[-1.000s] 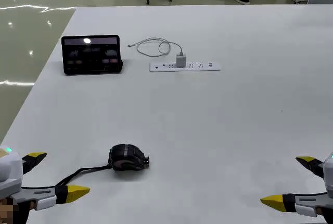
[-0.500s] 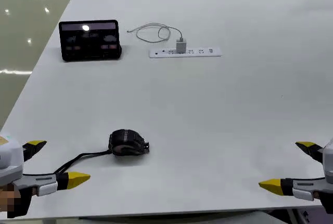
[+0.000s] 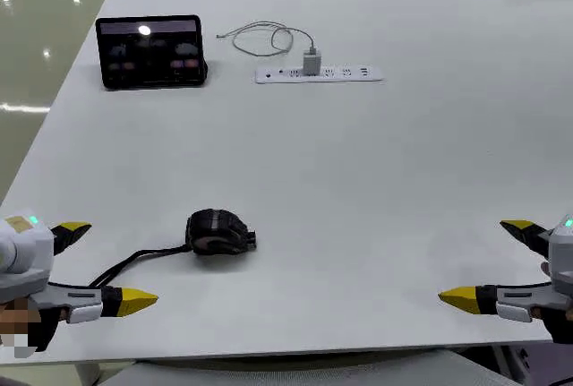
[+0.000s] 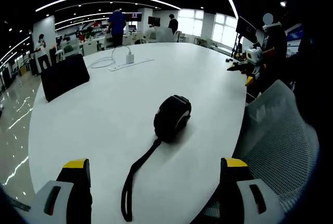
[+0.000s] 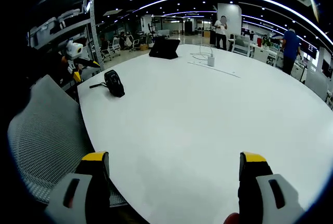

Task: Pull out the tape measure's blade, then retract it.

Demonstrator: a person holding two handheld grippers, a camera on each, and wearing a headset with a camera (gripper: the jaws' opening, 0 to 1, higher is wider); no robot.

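Observation:
A black tape measure [image 3: 219,232] lies on the white table [image 3: 358,180] near its front left, with a black wrist strap [image 3: 134,263] trailing toward me. The blade is inside the case. My left gripper [image 3: 98,265] stands open at the front left edge, its yellow-tipped fingers just left of the strap's end. In the left gripper view the tape measure [image 4: 173,117] lies ahead between the open jaws, apart from them. My right gripper [image 3: 492,265] is open at the front right edge with nothing in it. From the right gripper view the tape measure [image 5: 113,83] is far off to the left.
A dark tablet [image 3: 149,51] stands at the back left. Beside it lies a white power strip [image 3: 318,73] with a plugged charger and coiled white cable [image 3: 260,39]. A grey mesh chair back [image 5: 47,141] sits at the table's near edge. People stand far behind.
The head camera has tilted down, so everything sits higher in the picture. Both grippers stay open at the front corners; the tape measure has not moved.

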